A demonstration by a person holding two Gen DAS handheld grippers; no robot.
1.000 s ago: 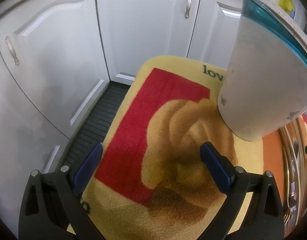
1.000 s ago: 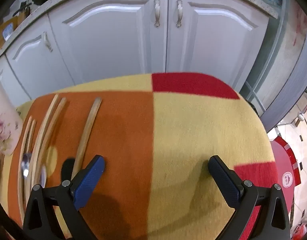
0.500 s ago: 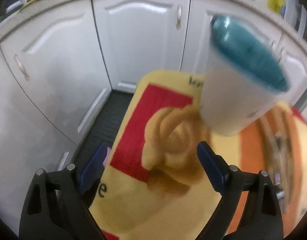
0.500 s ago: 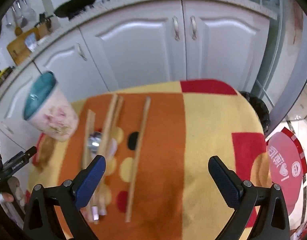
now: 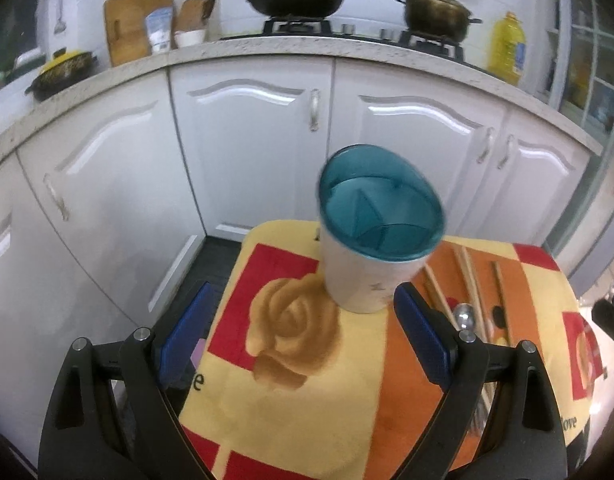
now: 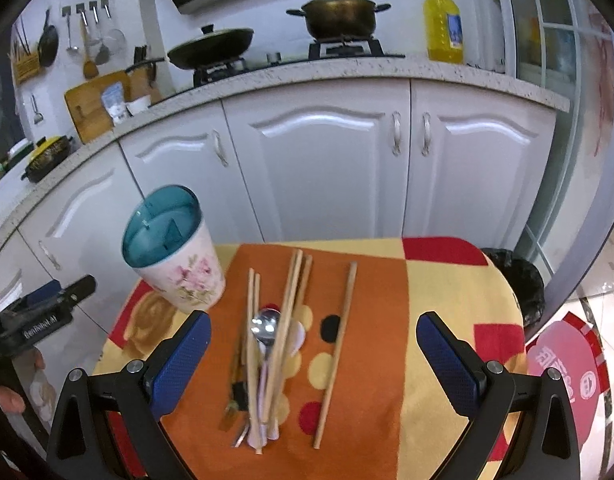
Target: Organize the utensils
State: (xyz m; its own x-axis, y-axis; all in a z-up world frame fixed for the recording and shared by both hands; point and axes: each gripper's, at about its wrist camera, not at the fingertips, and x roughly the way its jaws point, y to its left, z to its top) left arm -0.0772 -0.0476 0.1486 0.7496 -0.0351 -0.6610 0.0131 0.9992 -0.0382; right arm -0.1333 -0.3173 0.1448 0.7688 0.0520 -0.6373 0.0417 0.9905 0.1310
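While both my tools hover above the patterned cloth (image 6: 447, 300), neither has hold of anything. Left gripper (image 5: 303, 332): blue pads spread wide, held short of the holder, tilted down toward the cloth. Right gripper (image 6: 313, 356): blue pads equally wide apart, poised over the utensils, nothing between them. My left hand shows at the lower left edge of the right wrist view, fingers (image 6: 7, 400) only partly seen.

Landmark: utensil holder (image 6: 175, 256), a white cup with pink flowers and a teal divided interior, standing upright on the cloth's left part. As far as the views show its compartments are empty, though the lower part is hidden.

Right of the holder, on the orange panel:
- wooden chopsticks (image 6: 285, 344), several lying lengthwise in a loose bunch, some crossing
- metal spoon (image 6: 265, 326), bowl up, among that bunch
- single chopstick (image 6: 337, 352), farther right, apart from the rest
- a dark-ended utensil (image 6: 237, 396) under the bunch; too blurred to name.

Behind the holder: white cabinets (image 6: 327, 168), a speckled counter (image 6: 347, 72), wok (image 6: 211, 46), pot (image 6: 339, 14) and yellow oil bottle (image 6: 443, 26).
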